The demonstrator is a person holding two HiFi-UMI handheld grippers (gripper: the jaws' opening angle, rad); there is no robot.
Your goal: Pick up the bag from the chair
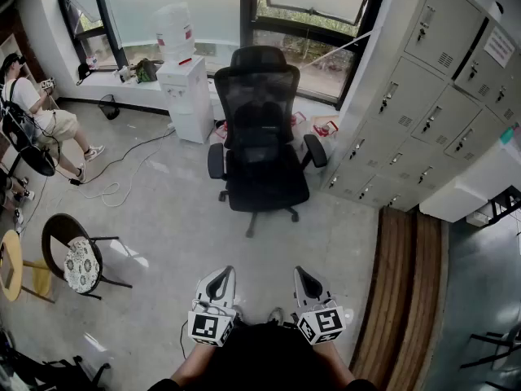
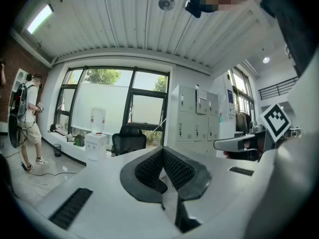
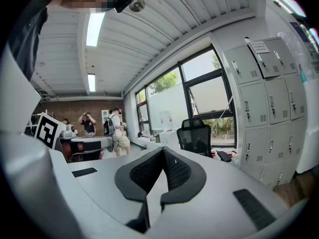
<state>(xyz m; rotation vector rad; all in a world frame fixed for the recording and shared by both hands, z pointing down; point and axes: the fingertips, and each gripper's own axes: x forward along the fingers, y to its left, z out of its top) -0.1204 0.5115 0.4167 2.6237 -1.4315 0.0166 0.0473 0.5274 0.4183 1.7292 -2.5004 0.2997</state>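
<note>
A black mesh office chair (image 1: 260, 137) stands in the middle of the room before the window, facing me. Its seat is dark, and I cannot make out a bag against it from here. The chair also shows small in the left gripper view (image 2: 128, 138) and in the right gripper view (image 3: 195, 137). My left gripper (image 1: 218, 282) and right gripper (image 1: 308, 282) are held low and close to my body, well short of the chair. Both are shut, pads meeting at the tips with nothing between them (image 2: 162, 151) (image 3: 163, 151).
A white water dispenser (image 1: 186, 88) stands left of the chair. Grey lockers (image 1: 423, 96) line the right wall, with a wooden strip (image 1: 407, 300) on the floor before them. A small chair with a patterned cushion (image 1: 77, 259), floor cables (image 1: 114, 186) and a seated person (image 1: 32, 112) are at the left.
</note>
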